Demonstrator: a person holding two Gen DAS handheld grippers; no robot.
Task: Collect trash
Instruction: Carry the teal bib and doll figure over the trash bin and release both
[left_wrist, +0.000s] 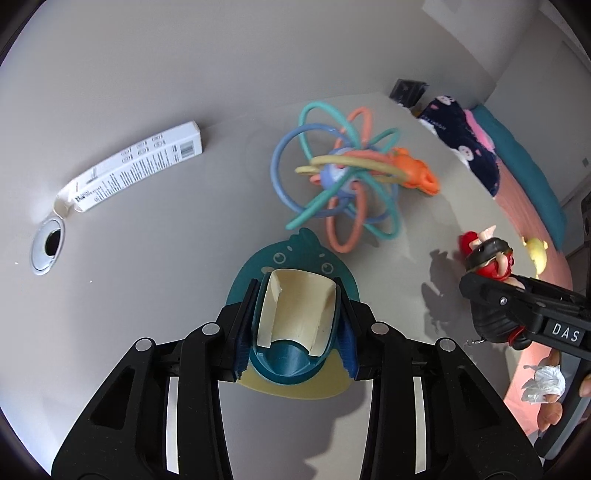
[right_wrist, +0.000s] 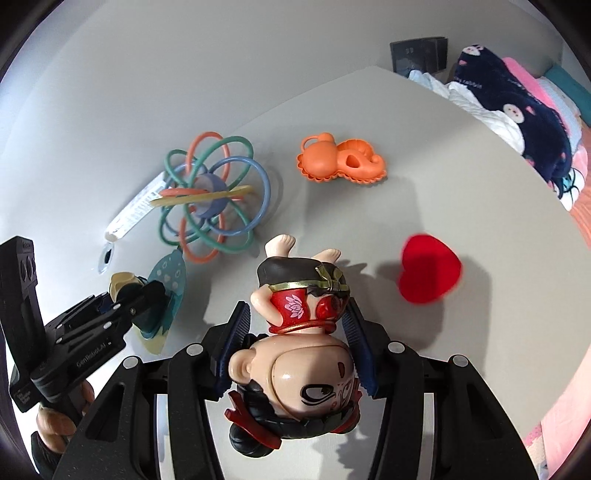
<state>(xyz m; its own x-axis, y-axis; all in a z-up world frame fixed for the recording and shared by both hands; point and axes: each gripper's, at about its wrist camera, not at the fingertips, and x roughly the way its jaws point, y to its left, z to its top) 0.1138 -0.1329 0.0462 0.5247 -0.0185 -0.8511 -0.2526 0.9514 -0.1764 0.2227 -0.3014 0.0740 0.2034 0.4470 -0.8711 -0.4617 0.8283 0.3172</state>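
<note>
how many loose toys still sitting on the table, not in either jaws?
3: the ring rattle mid-table, the orange seahorse toy beyond it towards the far edge, and the red heart near the right edge. Others may be hidden behind the held toys.

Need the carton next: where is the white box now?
In the left wrist view, the white box lies far left on the table, one end beside the cable grommet.

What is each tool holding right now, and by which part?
The left tool grips the teal fish-shaped toy by its raised cream-lined holder. The right tool clamps the doll figurine at its head and upper body, feet pointing away.
</note>
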